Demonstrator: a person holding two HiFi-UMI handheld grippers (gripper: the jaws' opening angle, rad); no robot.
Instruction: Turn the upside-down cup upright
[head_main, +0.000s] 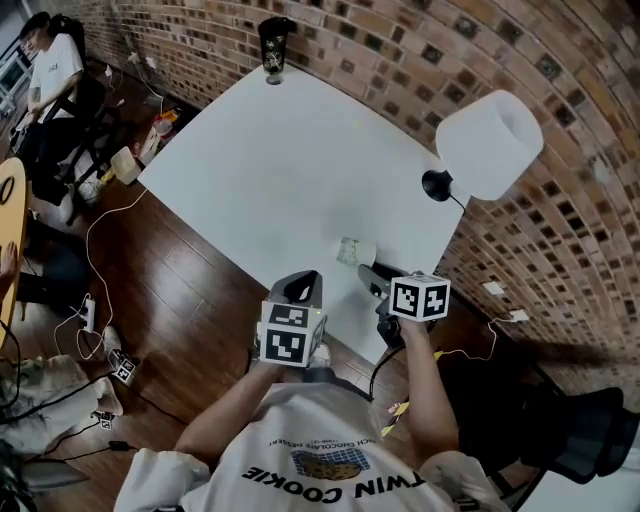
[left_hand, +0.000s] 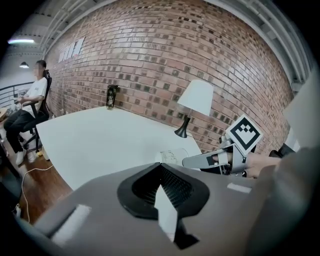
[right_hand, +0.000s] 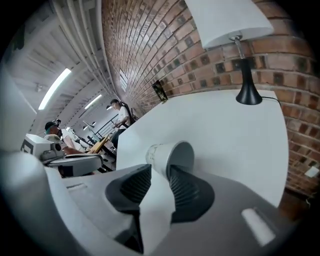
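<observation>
Pale short-sleeve tee (head_main: 300, 425) with TWIN COOKIE printed on it, plus a blue-and-yellow cookie graphic (head_main: 330, 462). The left gripper (head_main: 303, 284) and right gripper (head_main: 366, 272) are both grey with black ribbed pads (left_hand: 175, 187). Each has a white cube (head_main: 419, 297) with black square markers, and a black cable (head_main: 375, 378) hangs off the right one.

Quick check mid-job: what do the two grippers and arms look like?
Left gripper and right gripper: grey bodies, black ribbed pads, each topped by a white cube with black square markers. A black cable hangs below the right one. The person wears a grey short-sleeved T-shirt with print.
</observation>
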